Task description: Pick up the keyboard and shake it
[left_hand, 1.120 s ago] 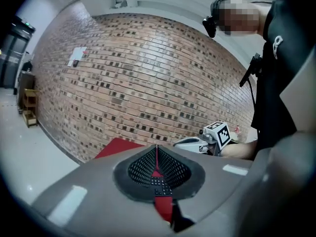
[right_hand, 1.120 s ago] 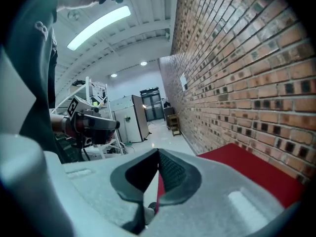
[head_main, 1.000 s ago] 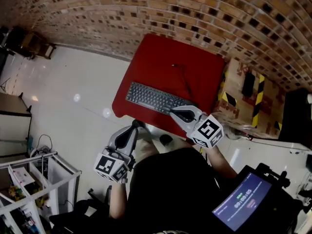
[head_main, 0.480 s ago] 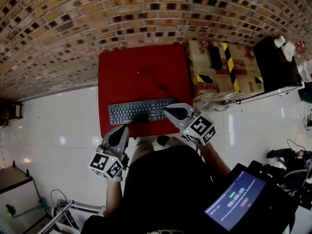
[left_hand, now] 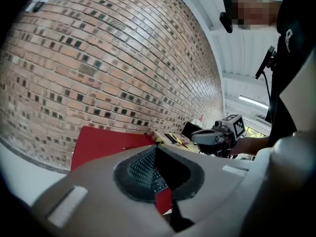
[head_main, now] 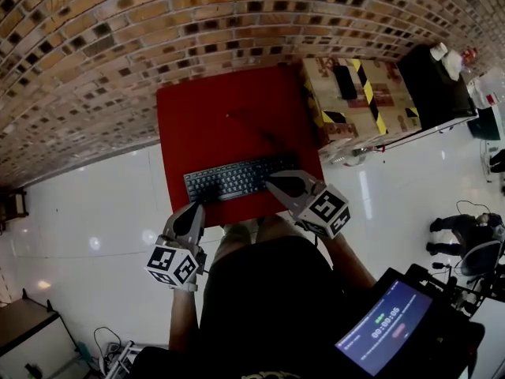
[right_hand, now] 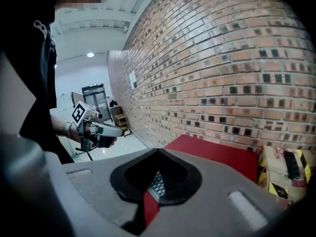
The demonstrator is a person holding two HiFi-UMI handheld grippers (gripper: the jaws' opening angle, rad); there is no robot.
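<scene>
A black keyboard lies flat near the front edge of the red table, its thin cable running back across the cloth. My right gripper is shut and empty, its tip over the keyboard's right end. My left gripper is shut and empty too, just off the table's front edge by the keyboard's left front corner. In the left gripper view the closed jaws frame the keyboard. The right gripper view shows the same past its tip, with keys below.
A cardboard box with yellow-black tape stands against the table's right side. A brick wall rises behind the table. Glossy white floor lies to the left. A tablet screen sits at the lower right.
The head camera swung, so the table now sits square and centred. The left gripper came up to the table's front edge. The right gripper stayed at the keyboard's right end.
</scene>
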